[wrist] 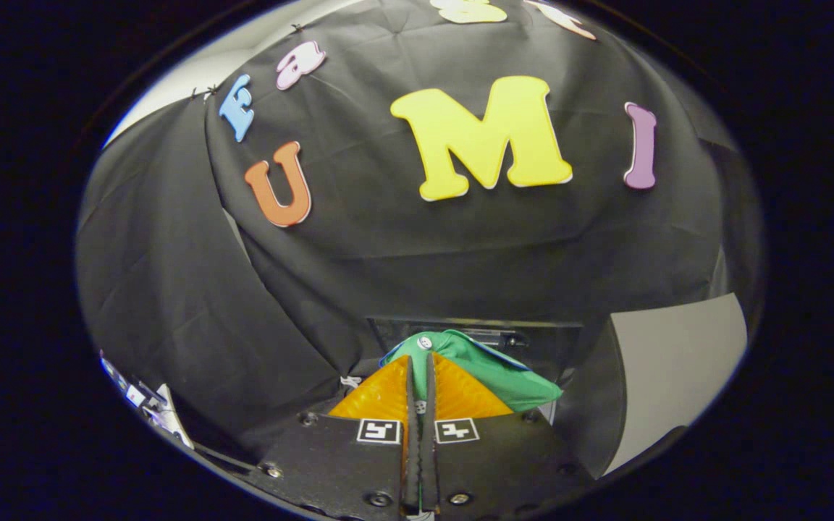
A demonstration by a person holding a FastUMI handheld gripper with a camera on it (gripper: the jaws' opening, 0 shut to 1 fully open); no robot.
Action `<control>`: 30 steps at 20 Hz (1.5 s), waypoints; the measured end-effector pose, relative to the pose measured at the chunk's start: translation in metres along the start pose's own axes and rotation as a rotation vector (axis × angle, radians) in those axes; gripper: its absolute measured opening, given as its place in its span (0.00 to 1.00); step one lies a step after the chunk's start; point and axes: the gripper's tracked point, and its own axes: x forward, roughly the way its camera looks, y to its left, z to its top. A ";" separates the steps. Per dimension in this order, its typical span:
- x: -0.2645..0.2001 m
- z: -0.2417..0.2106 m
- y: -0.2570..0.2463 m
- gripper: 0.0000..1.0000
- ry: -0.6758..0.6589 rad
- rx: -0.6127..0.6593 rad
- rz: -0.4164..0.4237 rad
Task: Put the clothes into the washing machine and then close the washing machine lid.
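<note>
From the gripper view, the gripper (420, 362) is held up off any surface and points level at the black cloth wall (417, 246) of the booth. Its jaws are pressed nearly together, clamped on a green garment (493, 369). The cloth is pinched in the narrow slit between the two fingers (381, 394); a fold with a small white button rises just above the tips, and the bulk of the garment spills over to the right of the fingers, hanging free in the air. A thin blue edge runs along its upper side. Just beyond the garment, low against the wall, sits a dark rectangular frame (533, 329); what it belongs to I cannot tell. Further right stands a pale grey panel (677, 362). Far off to the left, low down, some small white items (153, 405) lie too blurred to make out.
</note>
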 end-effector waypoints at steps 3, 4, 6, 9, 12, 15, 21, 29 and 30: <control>0.024 -0.017 -0.012 0.05 0.052 0.014 -0.011; 0.033 -0.023 -0.015 0.04 0.070 0.022 -0.014; 0.051 -0.036 -0.023 0.05 0.106 0.014 -0.015; 0.069 -0.058 -0.033 0.05 0.158 0.012 -0.031; 0.094 -0.078 -0.043 0.04 0.206 0.023 -0.045; 0.113 -0.096 -0.049 0.04 0.247 0.011 -0.058; 0.135 -0.137 -0.053 0.05 0.342 0.026 -0.084; 0.139 -0.182 -0.062 0.05 0.432 0.042 -0.113; 0.138 -0.181 -0.062 0.05 0.431 0.043 -0.116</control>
